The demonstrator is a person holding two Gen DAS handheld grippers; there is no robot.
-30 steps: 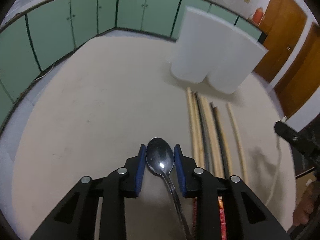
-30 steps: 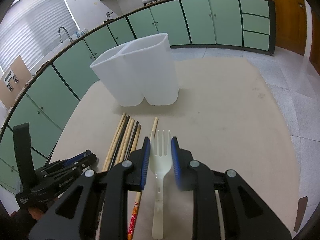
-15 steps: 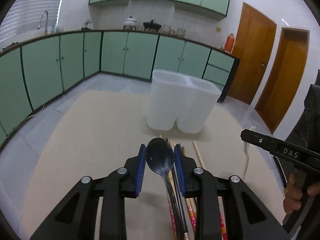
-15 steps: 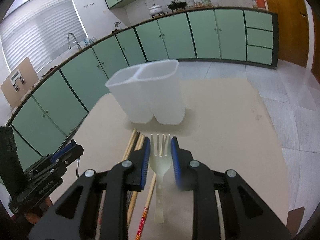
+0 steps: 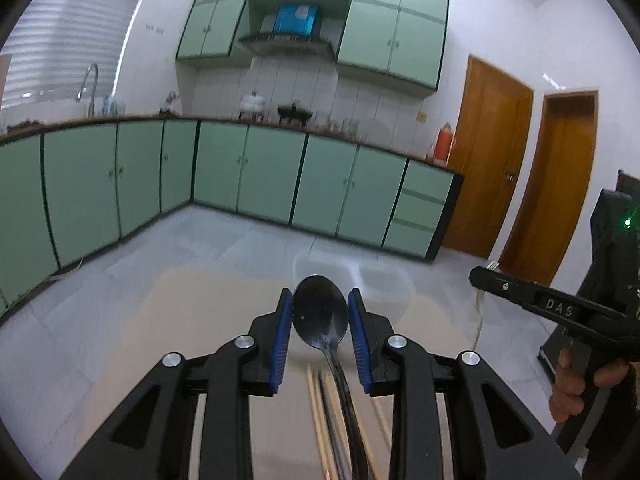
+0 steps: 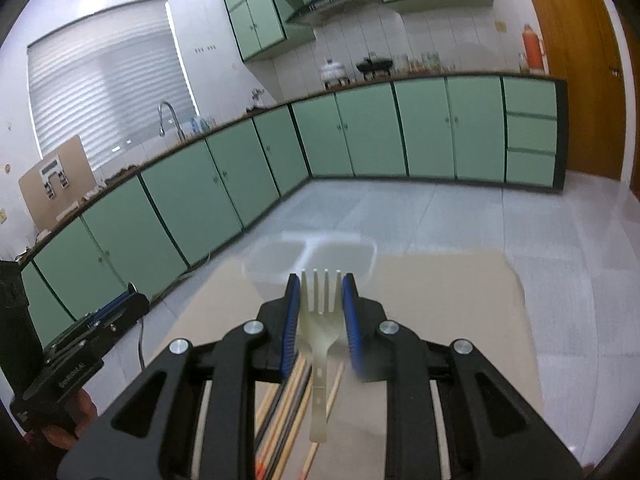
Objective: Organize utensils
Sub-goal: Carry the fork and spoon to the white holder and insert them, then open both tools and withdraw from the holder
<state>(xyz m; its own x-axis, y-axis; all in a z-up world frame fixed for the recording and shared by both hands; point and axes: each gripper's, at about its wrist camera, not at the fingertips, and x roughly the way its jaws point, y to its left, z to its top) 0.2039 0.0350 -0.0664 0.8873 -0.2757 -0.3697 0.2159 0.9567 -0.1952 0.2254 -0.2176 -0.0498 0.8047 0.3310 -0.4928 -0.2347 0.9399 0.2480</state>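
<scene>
Already both tools are loaded: the left gripper [image 5: 320,312] has its blue pads clamped on the bowl of a dark metal spoon [image 5: 321,316], handle trailing back and down, and the right gripper [image 6: 319,304] is clamped on the head of a pale plastic fork [image 6: 320,320], its handle hanging free underneath. Both utensils are off the beige table [image 6: 440,320]. Ahead of the fork stands the white two-compartment holder [image 6: 312,256], blurred but open at the top. Chopsticks [image 6: 288,408] lie loose in a row on the table below the fork. The likely trouble is at the drop: each utensil is pinched by its head only, so a long handle could swing, catch the holder's rim or the divider, and tip the light container or land in the wrong compartment. The smooth spoon bowl could also slide out between the pads
</scene>
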